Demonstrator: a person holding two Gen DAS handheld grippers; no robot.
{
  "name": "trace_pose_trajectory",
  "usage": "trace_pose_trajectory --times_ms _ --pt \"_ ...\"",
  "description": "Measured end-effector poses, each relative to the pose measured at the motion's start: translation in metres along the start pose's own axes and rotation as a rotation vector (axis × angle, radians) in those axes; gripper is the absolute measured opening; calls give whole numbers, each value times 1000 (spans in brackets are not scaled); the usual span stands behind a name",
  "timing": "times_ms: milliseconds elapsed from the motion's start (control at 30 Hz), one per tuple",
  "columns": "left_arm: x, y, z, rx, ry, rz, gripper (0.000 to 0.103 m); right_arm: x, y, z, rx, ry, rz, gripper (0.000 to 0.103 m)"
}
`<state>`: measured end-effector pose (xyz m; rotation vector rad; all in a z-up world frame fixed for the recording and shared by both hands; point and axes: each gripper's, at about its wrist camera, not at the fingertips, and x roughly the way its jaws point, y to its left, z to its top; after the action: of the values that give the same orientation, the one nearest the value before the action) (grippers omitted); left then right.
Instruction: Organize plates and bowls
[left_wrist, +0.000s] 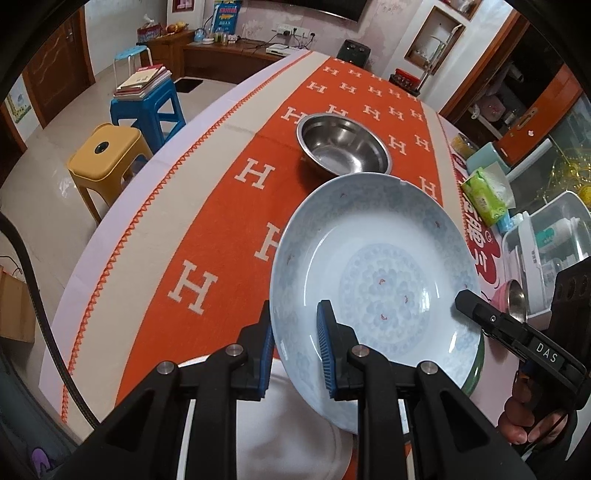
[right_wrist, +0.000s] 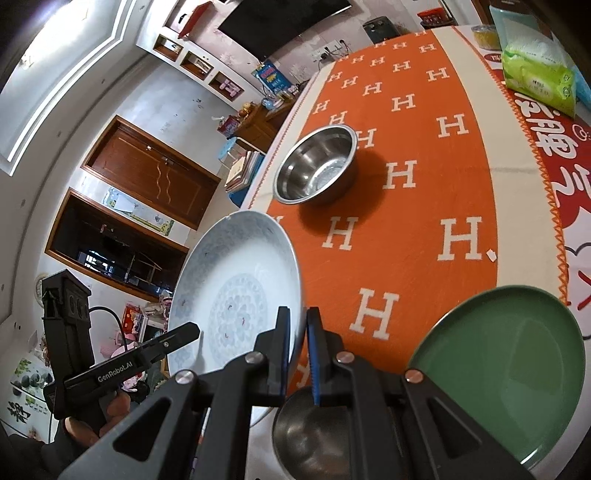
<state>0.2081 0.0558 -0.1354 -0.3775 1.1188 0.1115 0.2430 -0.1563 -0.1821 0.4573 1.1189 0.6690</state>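
Both grippers, left (left_wrist: 295, 347) and right (right_wrist: 297, 350), are clamped on opposite rims of the blue plate (left_wrist: 373, 291), held tilted above the table's (left_wrist: 207, 236) near edge. Next, probably lower it level onto another plate.

Home living-dining room: long table under orange H-pattern cloth (left_wrist: 229, 206), plastic stools (left_wrist: 107, 158), wooden doors (right_wrist: 155, 173), TV cabinet (left_wrist: 221, 55) with fruit, wall niches (right_wrist: 192, 61), wall-mounted television (right_wrist: 284, 26).
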Motion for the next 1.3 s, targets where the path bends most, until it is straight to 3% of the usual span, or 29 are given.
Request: trace_pose_trajectory --times_ms 800,1300 --pt "-71 15 -58 21 -86 -45 20 -48 44 -60 -68 -52 -7 12" --pt "-85 45 -92 49 -63 -66 20 -46 68 -108 -71 -16 -61 12"
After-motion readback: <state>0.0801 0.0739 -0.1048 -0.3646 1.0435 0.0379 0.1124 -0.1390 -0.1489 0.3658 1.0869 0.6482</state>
